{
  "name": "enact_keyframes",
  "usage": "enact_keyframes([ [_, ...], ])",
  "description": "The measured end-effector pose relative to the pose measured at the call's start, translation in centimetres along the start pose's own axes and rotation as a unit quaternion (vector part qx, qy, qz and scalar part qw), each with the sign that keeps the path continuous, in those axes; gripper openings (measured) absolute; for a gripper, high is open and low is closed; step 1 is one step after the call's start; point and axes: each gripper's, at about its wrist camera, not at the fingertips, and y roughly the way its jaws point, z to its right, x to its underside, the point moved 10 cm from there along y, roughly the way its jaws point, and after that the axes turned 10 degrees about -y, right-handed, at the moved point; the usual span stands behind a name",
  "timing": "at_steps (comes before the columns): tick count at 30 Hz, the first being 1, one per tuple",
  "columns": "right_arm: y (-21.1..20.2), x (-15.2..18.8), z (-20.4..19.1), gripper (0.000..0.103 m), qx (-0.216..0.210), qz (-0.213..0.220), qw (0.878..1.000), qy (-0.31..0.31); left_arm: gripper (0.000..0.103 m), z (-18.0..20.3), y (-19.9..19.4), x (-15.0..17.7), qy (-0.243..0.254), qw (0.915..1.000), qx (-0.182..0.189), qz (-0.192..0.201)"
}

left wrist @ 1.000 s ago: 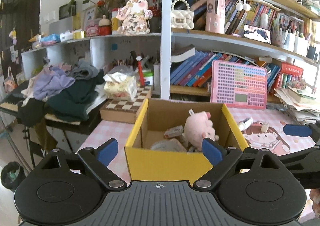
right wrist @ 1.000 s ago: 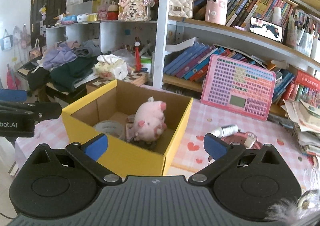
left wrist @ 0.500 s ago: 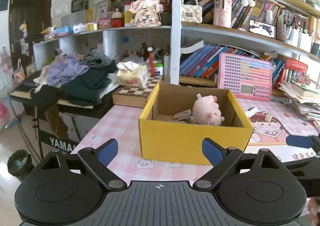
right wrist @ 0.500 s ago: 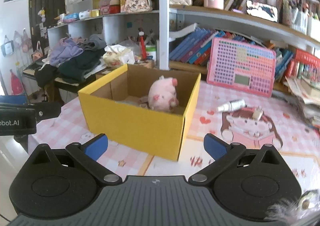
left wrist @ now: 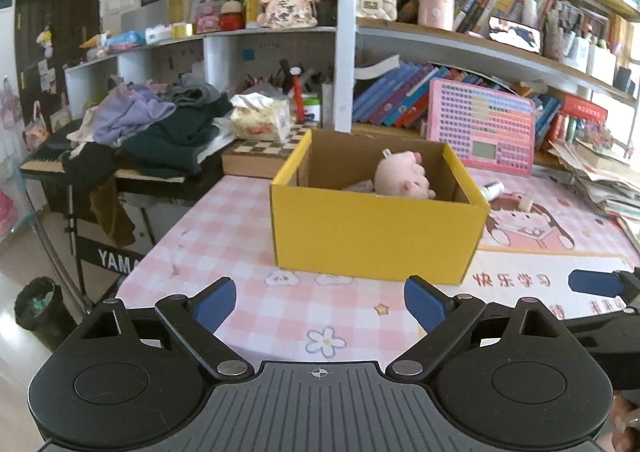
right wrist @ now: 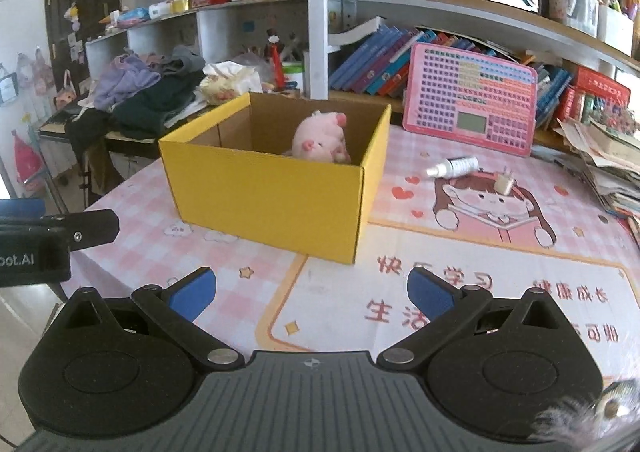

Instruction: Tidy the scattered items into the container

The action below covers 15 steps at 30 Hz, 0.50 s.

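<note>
Nearest, the left gripper [left wrist: 319, 298] has its jaws wide apart with nothing between them, low over the pink checked tablecloth [left wrist: 240, 236]. The right gripper [right wrist: 311, 292] is also spread wide and empty, hanging over the printed part of the cloth.

Beyond both stands the yellow box [right wrist: 272, 188], open at the top, with a pink plush pig [right wrist: 318, 138] already inside against its far right corner; some smaller things lie beside the pig, too hidden to name.

Farther right, well apart from the box, a small white bottle [right wrist: 454, 165] lies on its side, and just beyond it to the right sits a small cream plug-like piece [right wrist: 504, 183]. These look like the items left to collect.

The right gripper is the closer one to them. To take the bottle well, it should probably turn so the jaws cross the bottle's narrow width, come down low, and close on the body rather than the tapered cap, since a round bottle may roll away.
</note>
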Motion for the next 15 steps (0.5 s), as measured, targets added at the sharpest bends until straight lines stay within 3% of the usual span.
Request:
enact_keyframes([
  [15, -2.1, 2.8, 3.2, 0.103, 0.052, -0.017, 0.998, 0.035, 0.093, 3.5, 0.2, 1.5, 0.029, 0.9983, 0.046, -0.023],
])
